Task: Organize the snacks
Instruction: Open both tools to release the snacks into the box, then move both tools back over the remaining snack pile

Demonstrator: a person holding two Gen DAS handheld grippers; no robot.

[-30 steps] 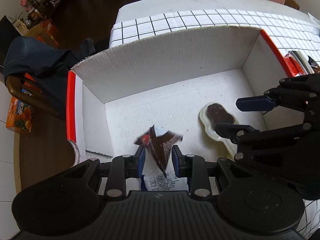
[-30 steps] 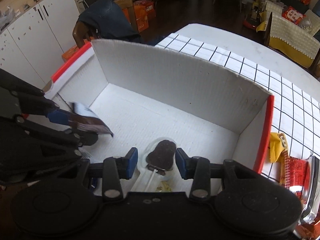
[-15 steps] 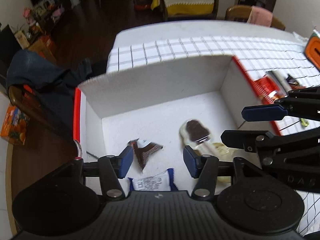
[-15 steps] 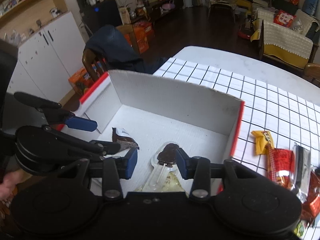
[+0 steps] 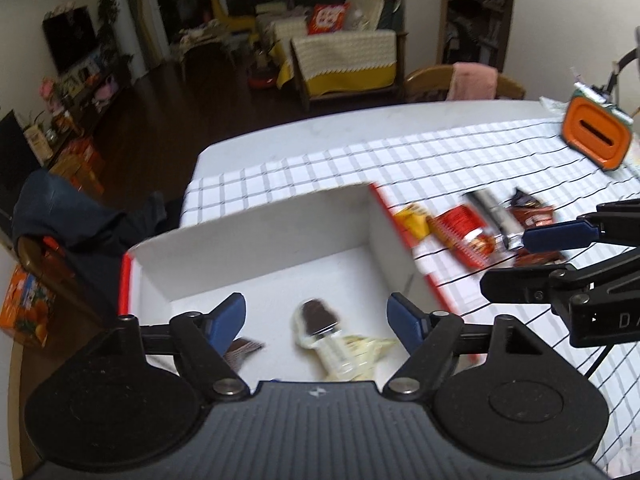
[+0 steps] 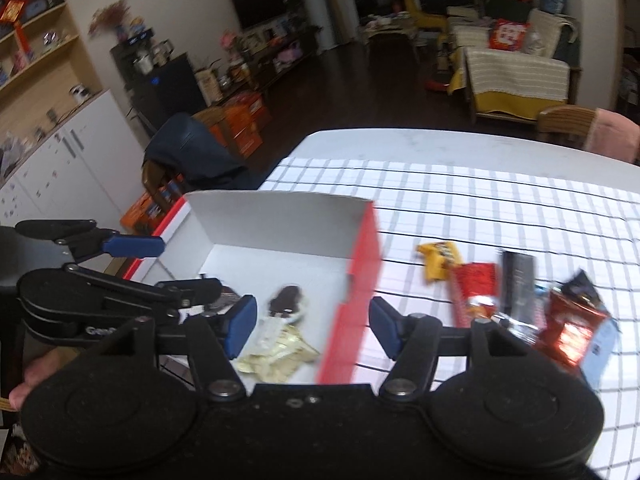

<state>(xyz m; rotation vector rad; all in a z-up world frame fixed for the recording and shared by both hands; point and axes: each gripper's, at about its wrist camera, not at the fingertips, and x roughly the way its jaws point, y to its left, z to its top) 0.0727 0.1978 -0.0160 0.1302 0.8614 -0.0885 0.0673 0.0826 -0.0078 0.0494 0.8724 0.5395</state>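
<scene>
A white cardboard box (image 5: pixel 256 244) with red edges (image 6: pixel 362 256) stands on the checked tablecloth. Inside lie a wrapped chocolate lollipop (image 5: pixel 318 326) (image 6: pixel 286 304) and a brown snack packet (image 5: pixel 242 350). My left gripper (image 5: pixel 318 318) is open and empty above the box's near side. My right gripper (image 6: pixel 312 322) is open and empty over the box's right wall; it also shows in the left wrist view (image 5: pixel 536 256). Loose snacks lie right of the box: a yellow packet (image 6: pixel 438 258), a red one (image 6: pixel 476 288), a dark bar (image 6: pixel 518 276) and a red-brown packet (image 6: pixel 572 320).
An orange and green object (image 5: pixel 598 138) stands at the table's far right. A chair with a dark jacket (image 6: pixel 188 156) stands left of the table, a wooden chair with pink cloth (image 5: pixel 466 82) behind it. The checked cloth (image 6: pixel 480 204) stretches beyond the box.
The left gripper let go of the brown packet, which now lies in the box. Both grippers opened wide and rose back from the box, bringing the loose snacks on the right into view.
</scene>
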